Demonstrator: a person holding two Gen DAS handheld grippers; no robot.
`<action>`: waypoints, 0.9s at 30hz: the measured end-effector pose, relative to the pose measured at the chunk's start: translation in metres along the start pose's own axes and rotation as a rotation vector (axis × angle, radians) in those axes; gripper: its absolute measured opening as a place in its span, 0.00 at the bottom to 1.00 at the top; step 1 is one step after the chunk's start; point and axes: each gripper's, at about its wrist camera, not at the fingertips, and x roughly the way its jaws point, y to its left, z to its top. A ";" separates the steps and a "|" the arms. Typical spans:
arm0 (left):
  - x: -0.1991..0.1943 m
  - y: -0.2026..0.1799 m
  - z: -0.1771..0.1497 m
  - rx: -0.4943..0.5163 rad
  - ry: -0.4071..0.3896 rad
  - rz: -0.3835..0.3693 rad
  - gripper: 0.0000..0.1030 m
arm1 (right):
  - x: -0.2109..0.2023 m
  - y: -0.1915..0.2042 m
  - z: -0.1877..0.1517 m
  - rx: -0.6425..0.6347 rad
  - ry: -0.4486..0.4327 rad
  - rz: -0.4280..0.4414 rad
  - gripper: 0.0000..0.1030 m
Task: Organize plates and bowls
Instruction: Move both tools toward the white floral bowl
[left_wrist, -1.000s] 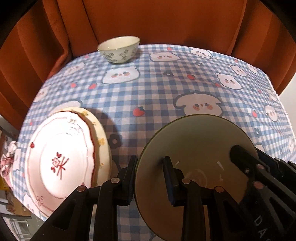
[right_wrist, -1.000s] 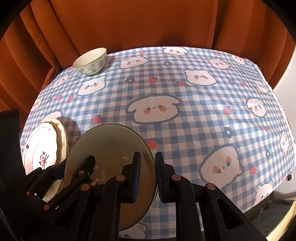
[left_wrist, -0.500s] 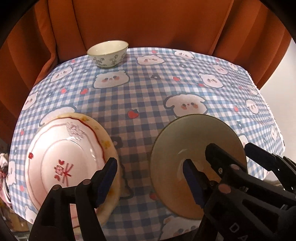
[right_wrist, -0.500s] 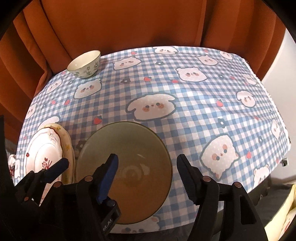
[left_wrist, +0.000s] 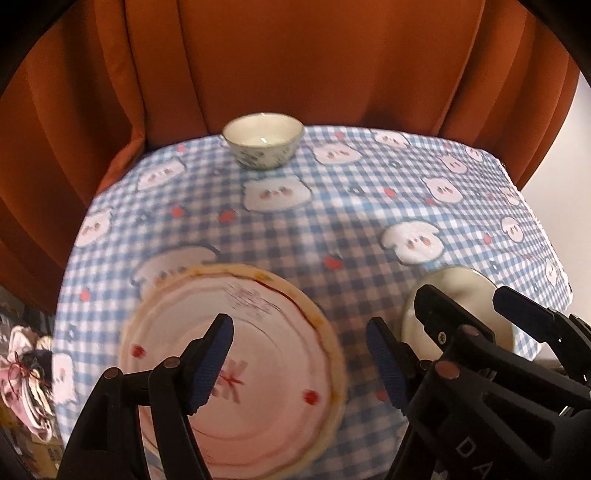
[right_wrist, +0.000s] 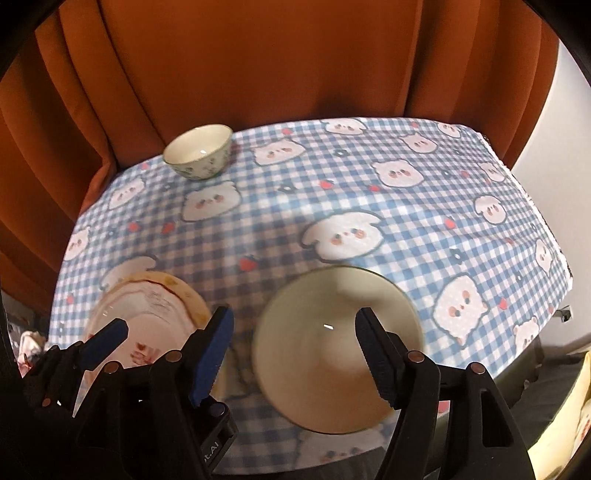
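An olive-beige plate (right_wrist: 332, 354) lies flat on the checked tablecloth, free of both grippers. My right gripper (right_wrist: 294, 321) hangs open above it, its blue pads (right_wrist: 212, 350) well apart with nothing between them. A pink plate with red marks (left_wrist: 240, 362) rests on a yellow-rimmed plate (left_wrist: 325, 321) at the near left. Above that stack my left gripper (left_wrist: 298, 332) is open and holds nothing. A small floral bowl (left_wrist: 262, 146) stands at the table's far edge, also in the right wrist view (right_wrist: 199, 151). The right gripper (left_wrist: 463, 295) covers part of the olive plate (left_wrist: 458, 284) in the left wrist view.
The blue checked tablecloth (right_wrist: 332, 192) with bear prints covers the table. An orange curtain (right_wrist: 258, 66) hangs close behind the far edge. The cloth's right edge (right_wrist: 554, 266) drops off toward a pale wall. Clutter (left_wrist: 26, 373) lies below the table's left side.
Both grippers were shut on the olive plate's rim; they have opened, let it go and drawn back and up. The left one now sits over the pink plate.
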 end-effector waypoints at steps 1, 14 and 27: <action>-0.001 0.004 0.003 -0.002 -0.004 0.006 0.74 | -0.001 0.005 0.002 -0.001 -0.008 0.003 0.70; 0.003 0.043 0.056 -0.067 -0.052 0.050 0.74 | 0.004 0.047 0.054 -0.038 -0.063 0.041 0.70; 0.046 0.045 0.128 -0.137 -0.043 0.157 0.74 | 0.056 0.053 0.132 -0.100 -0.053 0.139 0.70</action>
